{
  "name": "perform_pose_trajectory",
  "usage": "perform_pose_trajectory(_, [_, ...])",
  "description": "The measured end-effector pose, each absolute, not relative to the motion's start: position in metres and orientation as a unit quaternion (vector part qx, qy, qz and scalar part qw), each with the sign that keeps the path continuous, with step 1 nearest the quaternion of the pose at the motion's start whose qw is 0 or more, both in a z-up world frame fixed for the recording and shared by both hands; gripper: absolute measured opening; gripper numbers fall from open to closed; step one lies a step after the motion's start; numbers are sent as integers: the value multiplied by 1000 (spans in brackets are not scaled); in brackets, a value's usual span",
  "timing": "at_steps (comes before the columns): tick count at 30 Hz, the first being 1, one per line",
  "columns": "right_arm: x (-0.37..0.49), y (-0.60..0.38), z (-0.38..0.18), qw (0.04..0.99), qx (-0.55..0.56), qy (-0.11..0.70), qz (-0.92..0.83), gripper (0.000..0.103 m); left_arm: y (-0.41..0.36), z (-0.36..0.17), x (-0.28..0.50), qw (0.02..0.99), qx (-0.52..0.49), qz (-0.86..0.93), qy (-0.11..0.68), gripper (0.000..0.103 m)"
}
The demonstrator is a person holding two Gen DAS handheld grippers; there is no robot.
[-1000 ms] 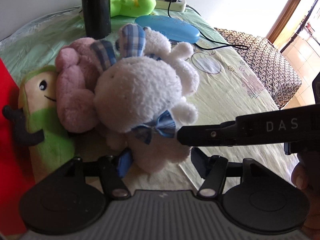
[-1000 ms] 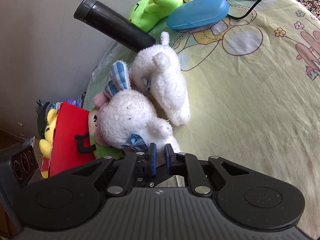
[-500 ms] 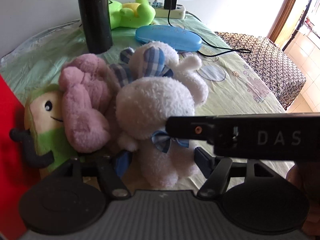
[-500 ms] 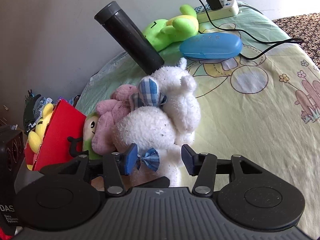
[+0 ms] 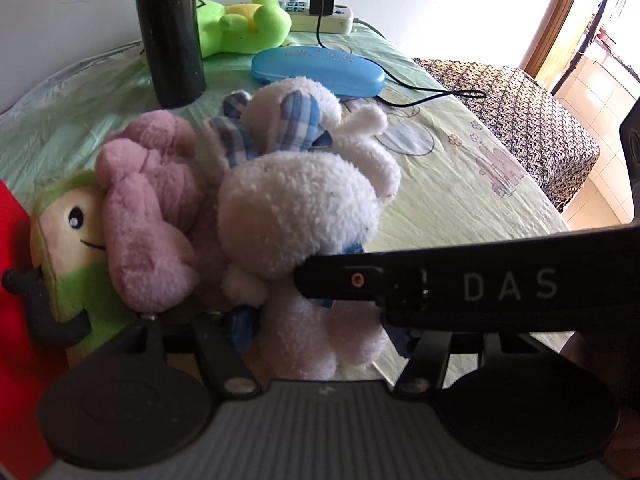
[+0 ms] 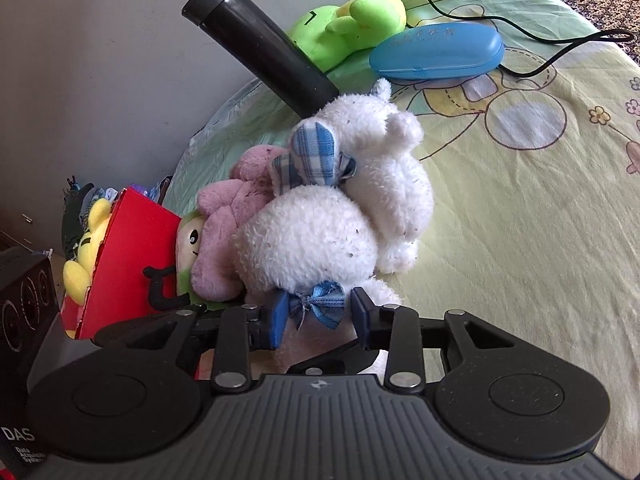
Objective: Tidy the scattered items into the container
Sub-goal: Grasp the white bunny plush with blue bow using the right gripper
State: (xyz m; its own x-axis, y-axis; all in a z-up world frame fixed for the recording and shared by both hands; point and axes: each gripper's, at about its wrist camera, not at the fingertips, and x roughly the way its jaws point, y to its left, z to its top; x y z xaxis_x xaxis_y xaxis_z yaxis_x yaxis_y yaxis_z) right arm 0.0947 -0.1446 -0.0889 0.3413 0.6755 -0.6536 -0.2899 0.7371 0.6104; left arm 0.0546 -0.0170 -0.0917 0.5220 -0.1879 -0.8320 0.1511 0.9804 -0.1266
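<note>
A white plush rabbit (image 5: 296, 208) (image 6: 312, 240) with plaid ears and a blue bow leans on a pink plush (image 5: 148, 208) and a green-and-cream plush (image 5: 64, 240), beside the red container (image 5: 12, 280) (image 6: 132, 248). My left gripper (image 5: 320, 336) is shut on the rabbit's lower body. My right gripper (image 6: 320, 314) has the bow between its jaws, which are closing; a gap still shows at the right pad. Its black body (image 5: 480, 288) crosses the left wrist view and hides my left gripper's right finger. A second white plush (image 6: 384, 152) lies behind the rabbit.
On the patterned cloth behind stand a black flask (image 5: 170, 32), a green frog plush (image 5: 240, 28), a blue case (image 5: 320, 68) and a power strip (image 5: 320, 20) with a cable. A yellow plush (image 6: 84, 248) sits in the red container. A patterned stool (image 5: 520, 112) is beyond the table's right edge.
The rabbit has tipped more upright in the left gripper. My right gripper went from shut to wide open around the bow and has since narrowed; it now sits higher across the left wrist view.
</note>
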Motion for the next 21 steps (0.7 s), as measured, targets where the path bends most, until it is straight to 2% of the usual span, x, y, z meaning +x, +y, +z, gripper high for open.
perform_pose_trajectory(6, [69, -151, -70, 802, 187, 472, 317, 34, -17, -70, 27, 880, -27, -109, 461, 60])
perform_pose_trajectory(15, [38, -144, -15, 840, 152, 393, 342, 35, -2, -17, 0, 907, -51, -110, 402, 60])
perform_pose_trajectory(19, [31, -141, 1, 847, 157, 371, 347, 34, 9, -4, -11, 917, -65, -109, 377, 61])
perform_pose_trajectory(21, [28, -140, 4, 845, 164, 373, 346, 32, 15, -3, -17, 918, -72, -114, 373, 67])
